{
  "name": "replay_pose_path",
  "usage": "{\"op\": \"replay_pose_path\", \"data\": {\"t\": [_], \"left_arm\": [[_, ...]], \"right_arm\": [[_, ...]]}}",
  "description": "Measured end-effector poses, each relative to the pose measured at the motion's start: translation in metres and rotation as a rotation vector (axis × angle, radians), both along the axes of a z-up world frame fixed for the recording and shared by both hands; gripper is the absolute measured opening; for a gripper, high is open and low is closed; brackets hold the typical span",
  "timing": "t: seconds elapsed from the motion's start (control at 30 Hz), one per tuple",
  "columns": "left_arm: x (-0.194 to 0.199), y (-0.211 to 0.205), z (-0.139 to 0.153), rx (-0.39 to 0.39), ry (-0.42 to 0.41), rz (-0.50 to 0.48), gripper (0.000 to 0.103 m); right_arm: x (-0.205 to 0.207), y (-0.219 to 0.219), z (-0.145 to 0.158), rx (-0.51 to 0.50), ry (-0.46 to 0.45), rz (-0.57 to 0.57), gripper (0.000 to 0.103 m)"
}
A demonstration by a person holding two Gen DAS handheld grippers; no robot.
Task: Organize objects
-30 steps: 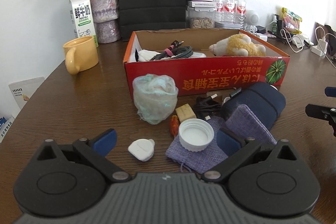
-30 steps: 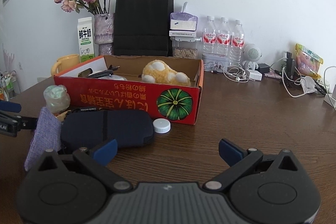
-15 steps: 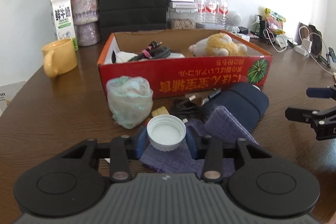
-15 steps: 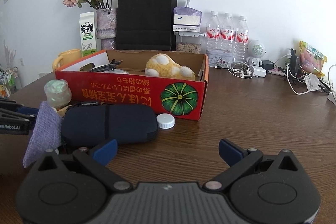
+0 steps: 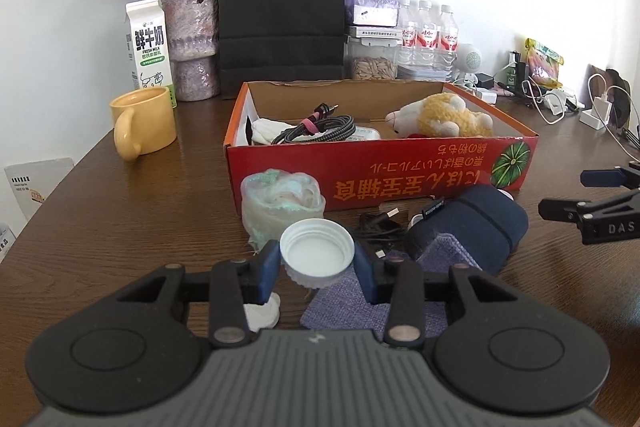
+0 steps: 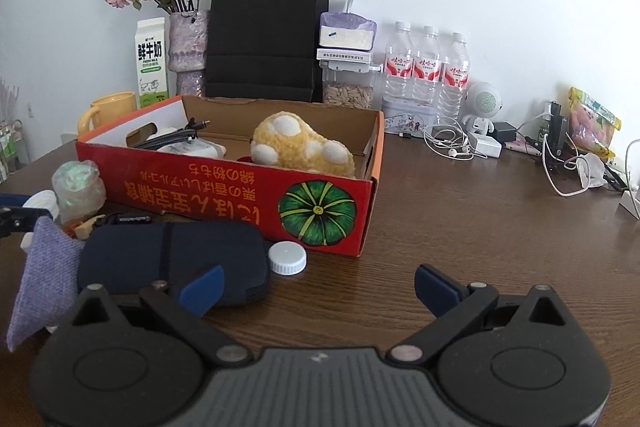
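My left claw point(image 5: 316, 269) pinches the wide white lid point(image 5: 317, 253) across its rim, open side up, just above the purple pouch point(image 5: 344, 307), with the crinkled plastic bundle point(image 5: 282, 201) at its eleven o'clock. I judge the lid light, stiff and a little slick, so pads on opposite sides of the ribbed wall suit it; squeezing harder might pop it out. The red box point(image 5: 400, 167) waits at twelve o'clock, already holding a cable coil point(image 5: 320, 131) and a plush toy point(image 5: 440, 117). My right claw point(image 6: 316, 285) is spread with nothing between its pads, the navy case point(image 6: 172, 259) at ten o'clock and a small white cap point(image 6: 287, 258) at eleven.
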State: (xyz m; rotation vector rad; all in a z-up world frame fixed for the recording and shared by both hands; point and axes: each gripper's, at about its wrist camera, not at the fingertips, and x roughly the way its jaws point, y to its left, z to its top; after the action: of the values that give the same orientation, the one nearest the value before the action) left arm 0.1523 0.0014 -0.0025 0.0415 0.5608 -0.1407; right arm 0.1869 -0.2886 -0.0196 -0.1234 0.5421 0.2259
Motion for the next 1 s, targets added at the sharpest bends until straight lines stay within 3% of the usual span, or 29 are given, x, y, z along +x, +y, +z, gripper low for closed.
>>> {"op": "replay_pose_path", "data": {"t": [0.2, 0.27, 0.43, 0.77, 1.0], "left_arm": [[0.000, 0.004, 0.001, -0.007, -0.002, 0.009, 0.040], [0.000, 0.004, 0.000, -0.009, -0.002, 0.010, 0.040], [0.001, 0.006, -0.001, -0.012, 0.002, 0.013, 0.040], [0.004, 0.010, -0.003, -0.021, 0.011, 0.017, 0.040], [0.005, 0.011, -0.005, -0.027, 0.015, 0.020, 0.040]], "right_arm": [[0.029, -0.007, -0.002, -0.031, 0.062, 0.024, 0.079], [0.038, -0.009, -0.004, -0.013, 0.090, 0.029, 0.068], [0.054, -0.008, -0.011, 0.039, 0.149, 0.054, 0.054], [0.063, 0.001, -0.015, 0.060, 0.164, 0.098, 0.045], [0.067, 0.007, -0.016, 0.045, 0.162, 0.117, 0.044]]}}
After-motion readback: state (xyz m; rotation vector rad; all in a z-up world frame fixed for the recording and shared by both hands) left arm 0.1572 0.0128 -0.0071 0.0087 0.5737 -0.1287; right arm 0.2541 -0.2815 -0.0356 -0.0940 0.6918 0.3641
